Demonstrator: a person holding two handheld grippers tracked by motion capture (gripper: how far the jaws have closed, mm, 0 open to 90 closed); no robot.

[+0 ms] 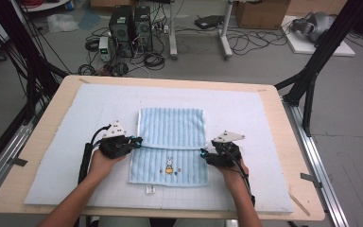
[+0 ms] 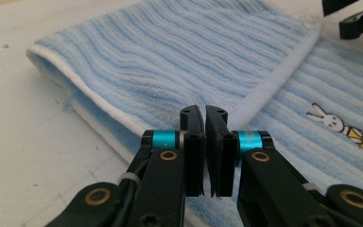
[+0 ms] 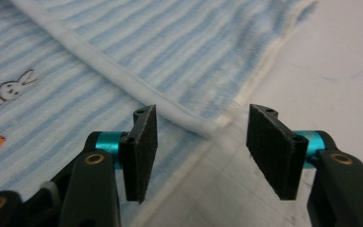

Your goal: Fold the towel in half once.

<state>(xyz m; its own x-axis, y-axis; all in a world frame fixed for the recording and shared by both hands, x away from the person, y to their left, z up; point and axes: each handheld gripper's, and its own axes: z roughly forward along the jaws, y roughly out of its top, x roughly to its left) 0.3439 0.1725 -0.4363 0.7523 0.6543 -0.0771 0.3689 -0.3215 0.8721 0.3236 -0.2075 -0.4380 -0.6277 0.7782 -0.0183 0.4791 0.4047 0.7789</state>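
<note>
My left gripper has its jaws pressed together at the towel's left side, right where the folded flap's white hem ends; I think a bit of that edge is pinched between the pads, though the jaws hide it. My right gripper stands spread around the flap's right corner, not yet gripping. The blue striped towel lies mid-table on the pale mat, its far part already folded toward me, the rabbit picture uncovered. The second fold remains.
</note>
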